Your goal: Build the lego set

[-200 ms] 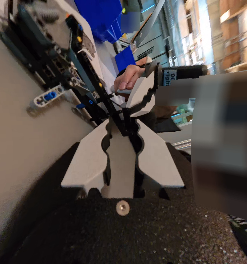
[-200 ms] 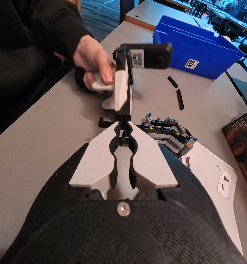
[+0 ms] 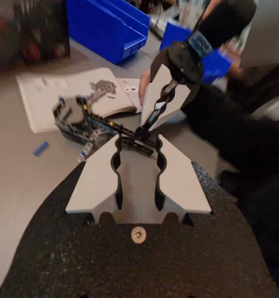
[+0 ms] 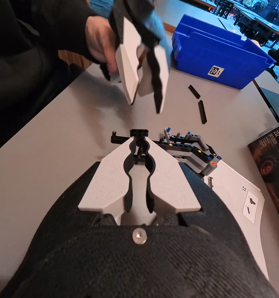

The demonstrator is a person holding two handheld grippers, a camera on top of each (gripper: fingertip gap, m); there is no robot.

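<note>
Lifted off the model since a moment ago, the left claw (image 4: pixel 145 106) now hangs above the counter (image 4: pixel 55 145) with its jaws parted and nothing between them; earlier it stood closed on the black piece at the model's end. From its own view, the left claw (image 3: pixel 138 138) is spread wide, with the model's black beams just beyond its tips.

The right claw (image 4: pixel 139 141) has stayed put, closed on the small black piece (image 4: pixel 138 133) that stands up at the near end of the model (image 4: pixel 184 150). In the left wrist view the right claw (image 3: pixel 146 129) reaches down onto that same piece (image 3: pixel 141 131), its tips pinching it.

The model lies on the counter, a low frame of black and grey beams with blue, yellow and orange pins and a grey spring. Its far end rests on the open booklet (image 4: pixel 232 193). Two loose black beams (image 4: pixel 202 112) lie on the counter beyond the model, between it and the blue bin (image 4: pixel 216 53). A small blue part (image 3: pixel 40 148) lies on the counter beside the model, on the side away from the right claw.

The bin carries a white sticker with a black square code. A dark box (image 4: pixel 271 161) with a red wheel pictured on it lies beside the booklet and bears small print. The booklet page shows a printed number and a parts panel.
</note>
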